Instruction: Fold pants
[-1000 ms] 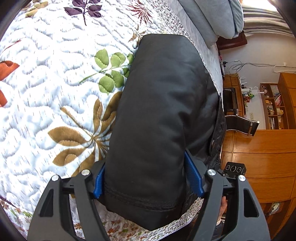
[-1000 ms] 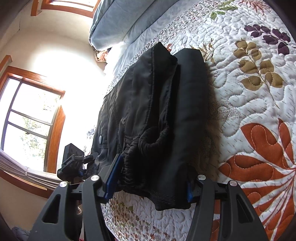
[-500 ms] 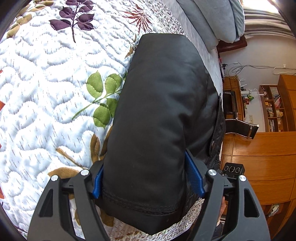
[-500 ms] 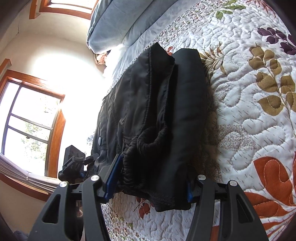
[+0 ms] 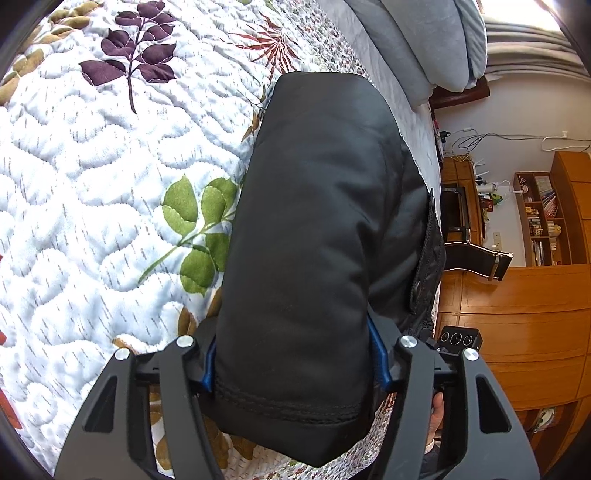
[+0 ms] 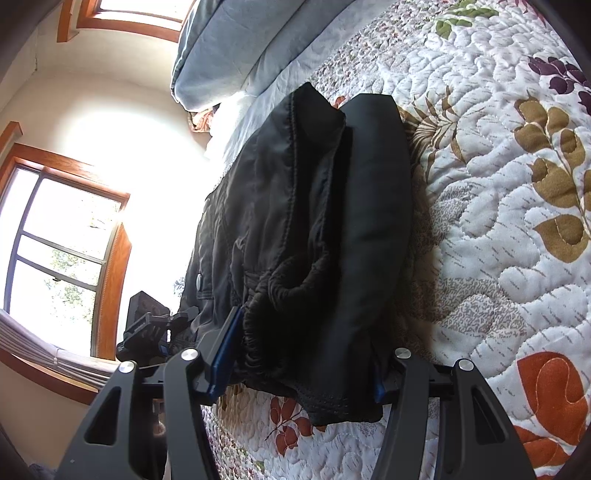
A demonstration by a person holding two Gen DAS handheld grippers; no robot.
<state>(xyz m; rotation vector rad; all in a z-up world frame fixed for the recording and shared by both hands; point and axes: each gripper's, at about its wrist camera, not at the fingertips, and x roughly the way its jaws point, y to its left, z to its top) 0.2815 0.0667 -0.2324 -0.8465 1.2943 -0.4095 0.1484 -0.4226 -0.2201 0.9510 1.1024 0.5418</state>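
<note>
The black pants [image 5: 314, 229] are folded into a long bundle that stretches away from me over the flowered quilt [image 5: 92, 166]. My left gripper [image 5: 295, 362] is shut on the hem end of the pants, blue pads pressing both sides. In the right wrist view the pants [image 6: 314, 229] show the gathered waistband and a smooth leg layer. My right gripper [image 6: 301, 373] is shut on that end of the bundle. The other gripper [image 6: 147, 328] shows at the left beyond the pants.
Grey pillows [image 5: 413, 33] lie at the head of the bed. The bed edge runs along the pants' side; beyond it are wooden cabinets [image 5: 517, 314] and a bookshelf. A bright window [image 6: 55, 251] is on the other side.
Both grippers have carried the pants bundle across the quilt; the leaf patterns have slid toward me under the bundle. The hold on the pants is unchanged.
</note>
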